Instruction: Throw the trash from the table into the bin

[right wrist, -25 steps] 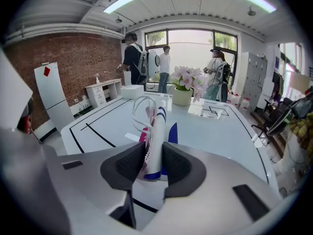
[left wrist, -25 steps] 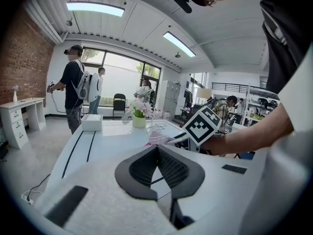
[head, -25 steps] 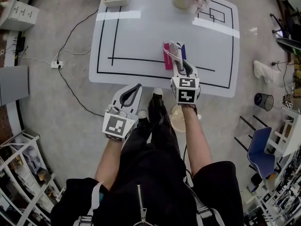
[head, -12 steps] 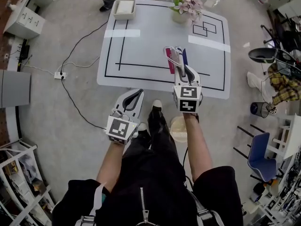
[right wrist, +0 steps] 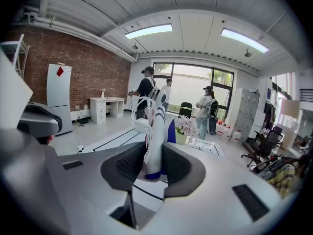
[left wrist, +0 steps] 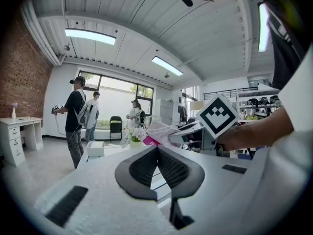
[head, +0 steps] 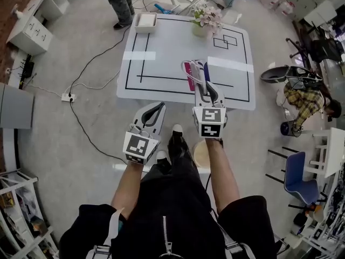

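head view: the right tool (head: 203,88) is clamped on a crumpled wrapper (head: 192,72), white with pink and blue. the wrapper hangs over the near part of the white bench (head: 172,53). its long axis runs on from the tool, pointing away from the person. the left tool (head: 156,108) sits off the bench's near edge, over the floor, and carries nothing. a pale round bin (head: 200,154) stands on the floor by the person's shoes, under the right forearm. so the bin lies back toward the body and below the loaded tool, and the right hand is the nearer one. i judge the drop calls for drawing that hand back and down. a tray (head: 145,21) and a flower pot (head: 206,20) stand at the bench's far edge.

left gripper view: the dark pads meet at their tips, with nothing between them. beyond them, the right tool's marker cube (left wrist: 217,115) and the pink-and-white wrapper show, level with this tool.

right gripper view: the wrapper (right wrist: 155,124) stands upright between the pads, which press on both its sides. the bench's black lines lie beyond it. the bin is out of this view.
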A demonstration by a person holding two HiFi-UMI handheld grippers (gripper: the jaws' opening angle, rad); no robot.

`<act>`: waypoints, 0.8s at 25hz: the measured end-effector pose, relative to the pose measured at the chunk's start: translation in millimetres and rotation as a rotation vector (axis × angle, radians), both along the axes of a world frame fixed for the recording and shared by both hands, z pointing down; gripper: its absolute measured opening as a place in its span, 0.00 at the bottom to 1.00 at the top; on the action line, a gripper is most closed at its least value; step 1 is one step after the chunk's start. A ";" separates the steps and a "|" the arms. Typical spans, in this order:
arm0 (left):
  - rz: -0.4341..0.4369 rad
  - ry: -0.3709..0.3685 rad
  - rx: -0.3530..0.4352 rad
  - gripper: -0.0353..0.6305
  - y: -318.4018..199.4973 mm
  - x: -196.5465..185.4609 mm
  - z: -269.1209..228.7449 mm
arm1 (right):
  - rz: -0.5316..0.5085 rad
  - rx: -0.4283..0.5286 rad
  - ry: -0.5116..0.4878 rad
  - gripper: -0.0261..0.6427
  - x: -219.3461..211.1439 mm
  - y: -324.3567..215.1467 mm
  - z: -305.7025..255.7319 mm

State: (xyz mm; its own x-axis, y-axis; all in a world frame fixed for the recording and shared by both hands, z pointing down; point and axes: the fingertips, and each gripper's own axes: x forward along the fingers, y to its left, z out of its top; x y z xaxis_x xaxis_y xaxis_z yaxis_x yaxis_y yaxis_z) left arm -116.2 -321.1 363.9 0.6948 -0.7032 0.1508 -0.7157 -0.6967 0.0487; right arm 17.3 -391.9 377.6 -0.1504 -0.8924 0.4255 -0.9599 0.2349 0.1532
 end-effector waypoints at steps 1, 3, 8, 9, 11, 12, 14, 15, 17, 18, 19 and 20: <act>0.011 0.012 0.017 0.06 6.7 -1.2 -6.2 | 0.005 0.007 0.001 0.20 -3.1 7.8 -3.3; 0.030 0.018 0.034 0.06 17.0 -3.0 -13.2 | 0.017 0.017 0.004 0.20 -8.1 21.5 -8.2; 0.041 0.045 0.021 0.06 30.9 -9.3 -18.2 | 0.029 0.008 0.023 0.20 -17.8 47.3 -12.8; 0.041 0.049 0.019 0.06 32.4 -9.6 -18.4 | 0.027 0.007 0.026 0.20 -19.4 50.2 -13.5; 0.041 0.054 0.013 0.06 36.1 -9.5 -16.9 | 0.027 0.005 0.031 0.20 -21.0 55.5 -13.6; 0.040 0.057 0.010 0.06 38.2 -9.2 -15.6 | 0.026 0.004 0.033 0.20 -21.3 57.8 -13.1; 0.040 0.062 0.004 0.06 41.8 -7.5 -12.9 | 0.024 0.005 0.036 0.20 -20.7 61.0 -11.7; 0.040 0.063 0.002 0.06 43.3 -6.0 -11.7 | 0.024 0.005 0.038 0.20 -19.9 62.2 -11.2; 0.037 0.066 -0.003 0.06 46.1 -2.5 -10.4 | 0.020 0.005 0.040 0.20 -17.7 65.4 -10.3; 0.034 0.067 -0.006 0.06 47.8 -0.6 -10.5 | 0.017 0.003 0.041 0.20 -16.3 67.8 -10.0; 0.030 0.069 -0.007 0.06 49.8 1.3 -11.1 | 0.013 0.001 0.041 0.20 -14.5 70.9 -9.7; 0.026 0.069 -0.007 0.06 52.3 3.6 -12.0 | 0.010 -0.002 0.042 0.20 -12.1 74.6 -9.6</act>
